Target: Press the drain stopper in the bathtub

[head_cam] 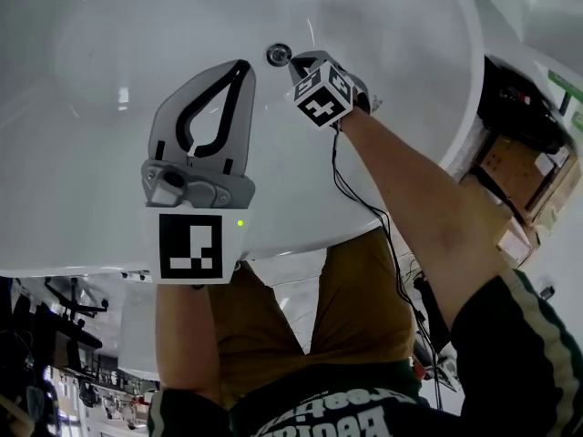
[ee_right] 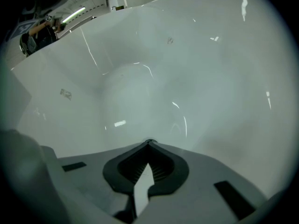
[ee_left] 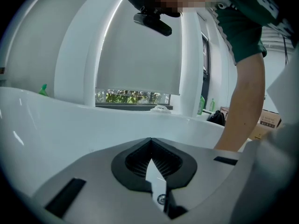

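Note:
A small round chrome drain stopper (head_cam: 277, 55) sits in the floor of the white bathtub (head_cam: 118, 53). My right gripper (head_cam: 294, 61) is shut and empty, reached down into the tub with its tips right beside the stopper's right edge; whether they touch it I cannot tell. In the right gripper view the shut jaws (ee_right: 149, 142) point at the bare tub floor (ee_right: 154, 87), and the stopper is hidden behind the tips. My left gripper (head_cam: 241, 66) is shut on nothing and hangs above the tub, left of the stopper. Its own view shows the closed tips (ee_left: 151, 139) facing the tub rim (ee_left: 70, 120).
The tub's curved rim (head_cam: 475, 89) runs down the right side, with a cardboard box (head_cam: 510, 167) and dark gear beyond it. A cable (head_cam: 364, 203) trails along the right forearm. Green bottles (ee_left: 201, 105) stand by a window beyond the tub.

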Demonstrator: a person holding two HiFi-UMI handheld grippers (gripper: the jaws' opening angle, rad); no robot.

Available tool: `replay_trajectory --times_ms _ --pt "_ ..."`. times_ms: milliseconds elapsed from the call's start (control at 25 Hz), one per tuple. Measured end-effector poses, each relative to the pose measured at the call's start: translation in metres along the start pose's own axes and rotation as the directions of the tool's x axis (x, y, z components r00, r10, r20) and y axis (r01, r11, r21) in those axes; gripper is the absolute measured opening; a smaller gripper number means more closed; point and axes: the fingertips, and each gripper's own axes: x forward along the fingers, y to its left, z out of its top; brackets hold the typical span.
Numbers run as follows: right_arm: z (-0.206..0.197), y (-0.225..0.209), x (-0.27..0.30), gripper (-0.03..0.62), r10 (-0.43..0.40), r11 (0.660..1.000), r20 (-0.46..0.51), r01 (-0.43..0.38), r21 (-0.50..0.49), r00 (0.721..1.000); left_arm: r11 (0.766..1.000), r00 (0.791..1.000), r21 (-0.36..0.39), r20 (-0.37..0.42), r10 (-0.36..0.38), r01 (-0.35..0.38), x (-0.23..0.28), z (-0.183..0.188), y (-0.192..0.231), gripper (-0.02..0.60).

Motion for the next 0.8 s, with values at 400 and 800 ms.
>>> replay_trajectory --times_ms 400,800 --pt "0.022 0.005 -0.065 0.009 -0.02 1.0 0.111 0.018 0.022 0.994 0.999 0.999 0.027 0.032 0.018 -0.019 -0.022 0.036 -0.015 0.006" --pt "0.059 0.021 -0.144 0.009 -0.035 0.999 0.192 0.032 0.019 0.981 1.0 0.999 -0.01 0.046 0.016 -0.016 -0.047 0.072 -0.029 0.006"
